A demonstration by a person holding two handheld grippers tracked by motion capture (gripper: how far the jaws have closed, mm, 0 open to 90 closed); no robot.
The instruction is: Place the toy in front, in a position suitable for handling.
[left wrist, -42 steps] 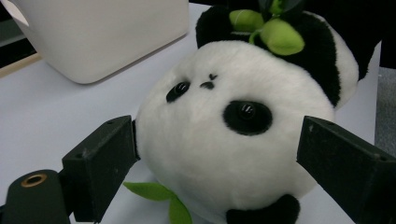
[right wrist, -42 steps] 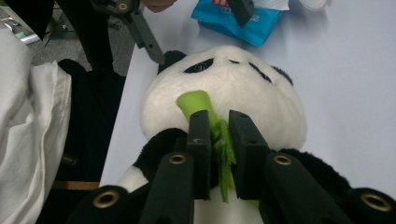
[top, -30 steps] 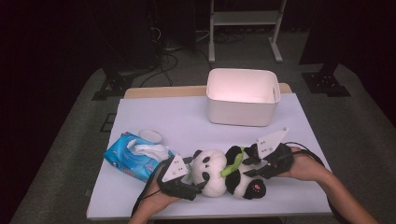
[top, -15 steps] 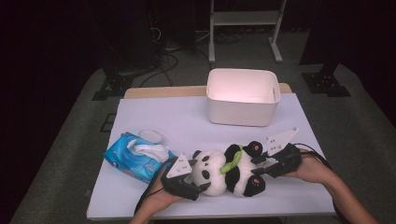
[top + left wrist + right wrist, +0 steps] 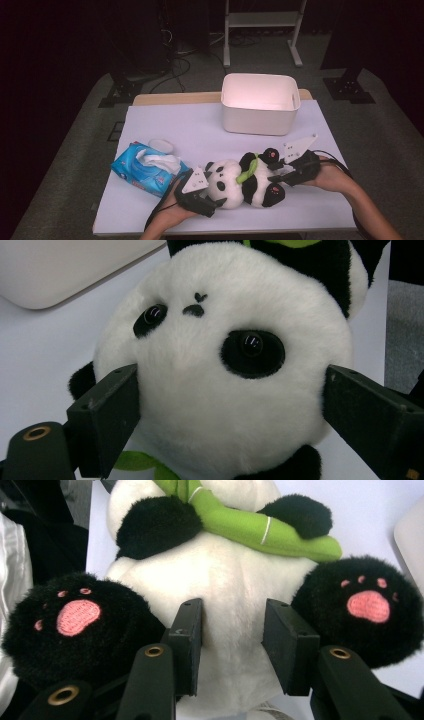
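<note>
Near the front edge of the white surface (image 5: 200, 130), a plush panda (image 5: 245, 182) is laid on its back, its head toward the left gripper (image 5: 212, 200) and its feet toward the right gripper (image 5: 280, 175). In the left gripper view the white head (image 5: 225, 370) is bracketed by the two black jaws, which are pressed against its cheeks from either side, so the head is pinched. In the right gripper view the jaws are seen spread apart and have just been opening; they are set between the two black feet, with a strip of white belly between them that is not squeezed. A green bamboo stick (image 5: 260, 527) is held across the panda's chest. A blue tissue pack (image 5: 147, 170) is found just left of the panda, near the surface's left edge, and a small clear lid (image 5: 161, 145) lies behind it. A white bin (image 5: 260, 102) is placed at the far edge, well apart from the panda, and open surface is left between them.
</note>
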